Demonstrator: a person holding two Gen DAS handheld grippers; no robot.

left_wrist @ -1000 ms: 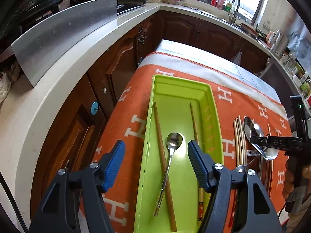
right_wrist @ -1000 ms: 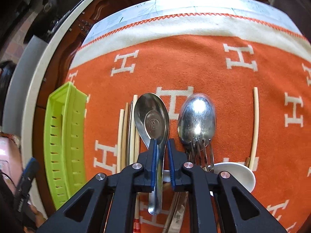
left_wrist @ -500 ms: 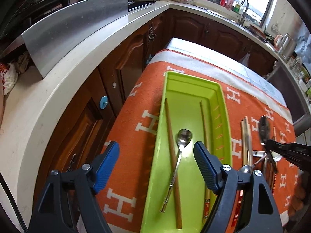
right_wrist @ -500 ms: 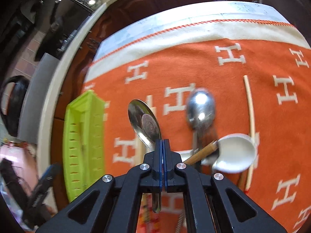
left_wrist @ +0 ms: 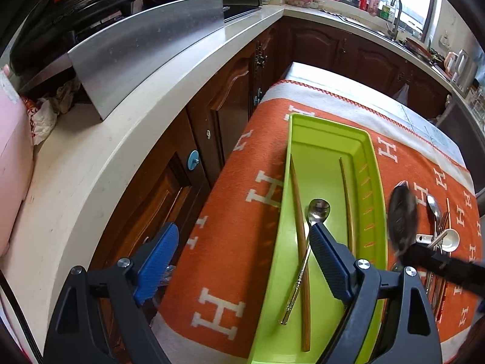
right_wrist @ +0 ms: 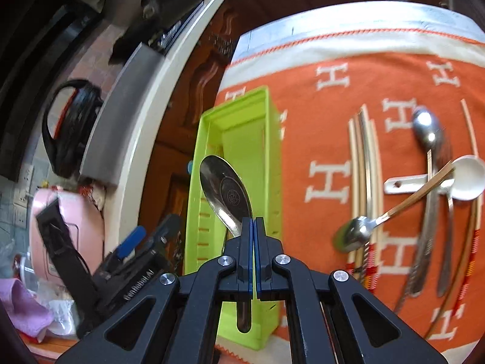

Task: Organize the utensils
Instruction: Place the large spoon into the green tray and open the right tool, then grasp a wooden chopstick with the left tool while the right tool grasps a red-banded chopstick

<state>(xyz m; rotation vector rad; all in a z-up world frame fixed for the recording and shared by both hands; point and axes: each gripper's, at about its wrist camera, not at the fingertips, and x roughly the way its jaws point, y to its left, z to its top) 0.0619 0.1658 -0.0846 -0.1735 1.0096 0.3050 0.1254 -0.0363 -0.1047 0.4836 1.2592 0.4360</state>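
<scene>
My right gripper (right_wrist: 252, 227) is shut on a large steel spoon (right_wrist: 225, 192) and holds it in the air over the lime-green tray (right_wrist: 197, 182). The spoon also shows, blurred, in the left wrist view (left_wrist: 402, 215) at the tray's right side. The green tray (left_wrist: 374, 182) holds a small spoon (left_wrist: 316, 209) and two wooden chopsticks (left_wrist: 298, 209). My left gripper (left_wrist: 239, 261) is open and empty, near the tray's front left. Loose chopsticks (right_wrist: 362, 163), a steel spoon (right_wrist: 427, 130), a small spoon (right_wrist: 353, 236) and a white ceramic spoon (right_wrist: 466, 179) lie on the orange cloth.
The orange cloth with white H letters (left_wrist: 242, 182) covers the table. A white counter (left_wrist: 121, 127) and brown cabinets (left_wrist: 224, 115) stand close on the left. A steel panel (left_wrist: 145, 48) and a pink appliance (right_wrist: 60, 230) sit on the counter.
My right gripper has lifted the large spoon off the cloth and carried it left to above the green tray. My left gripper has drifted back and left, still open.
</scene>
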